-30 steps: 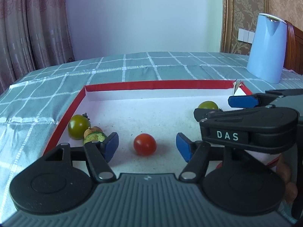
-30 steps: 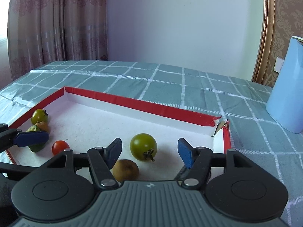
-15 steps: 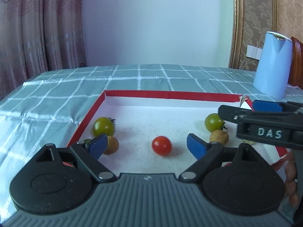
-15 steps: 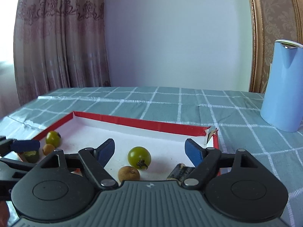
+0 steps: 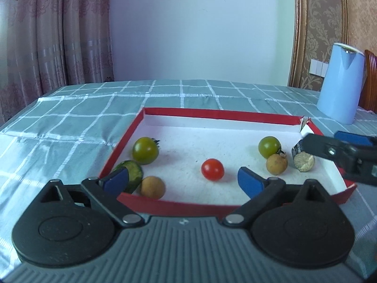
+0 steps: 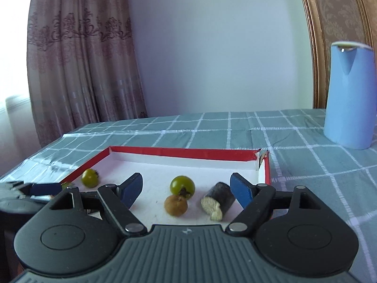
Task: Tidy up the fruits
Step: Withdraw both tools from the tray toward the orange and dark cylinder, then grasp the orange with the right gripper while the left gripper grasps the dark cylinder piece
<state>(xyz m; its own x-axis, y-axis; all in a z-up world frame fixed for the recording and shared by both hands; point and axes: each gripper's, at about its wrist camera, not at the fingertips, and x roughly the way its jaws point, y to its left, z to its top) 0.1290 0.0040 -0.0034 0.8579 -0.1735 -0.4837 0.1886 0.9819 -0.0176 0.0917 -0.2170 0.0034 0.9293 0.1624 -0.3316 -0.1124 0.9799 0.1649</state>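
Both grippers open over the red-rimmed tray [image 5: 132, 132] of fruit.

Left gripper [image 5: 182, 179]: jaws have just been opening and stand wide, gripping nothing; the red tomato [image 5: 212, 169] lies on the tray floor beyond them. Right gripper [image 6: 186, 188]: jaws spread, gripping nothing; green tomato [image 6: 182, 185], brown fruit [image 6: 176, 205] and dark cut piece [image 6: 218, 200] lie in the tray's near right corner.
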